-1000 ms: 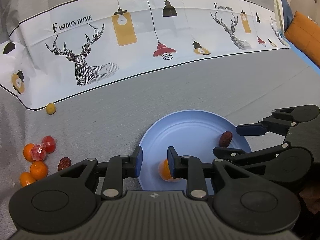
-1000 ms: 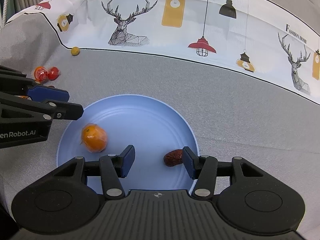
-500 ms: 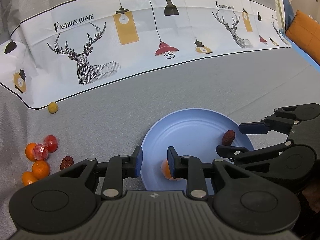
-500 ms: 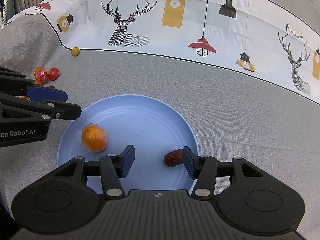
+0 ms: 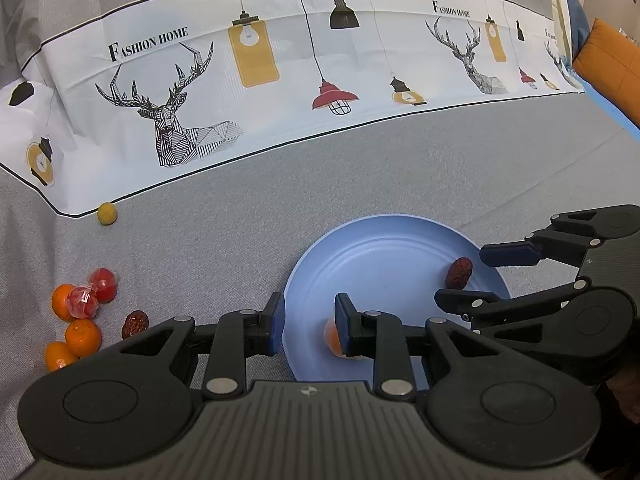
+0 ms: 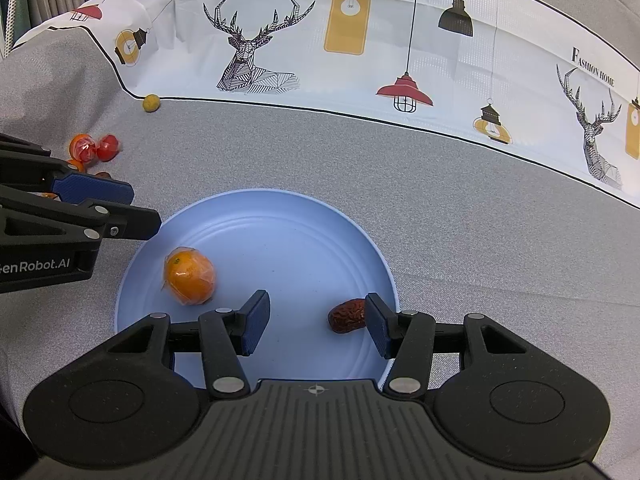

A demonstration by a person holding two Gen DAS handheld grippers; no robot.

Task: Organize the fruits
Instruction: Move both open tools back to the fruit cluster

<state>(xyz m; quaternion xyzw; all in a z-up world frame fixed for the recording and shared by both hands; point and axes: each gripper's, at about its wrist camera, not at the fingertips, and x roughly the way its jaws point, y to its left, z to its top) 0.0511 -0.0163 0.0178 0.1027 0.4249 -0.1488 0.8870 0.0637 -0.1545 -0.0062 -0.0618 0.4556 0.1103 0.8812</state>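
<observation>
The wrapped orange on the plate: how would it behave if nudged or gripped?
The orange looks round, so it would probably roll across the smooth blue plate. Its clear, crinkled wrap may make pads slip.

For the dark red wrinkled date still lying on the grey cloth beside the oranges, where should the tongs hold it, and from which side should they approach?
Probably across its middle, from above. The date looks small, rounded and low on the grey cloth, so a side approach would scrape the fabric. An orange lies close on its left; I would set the fingers toward the far and near sides, where the cloth is bare.
</observation>
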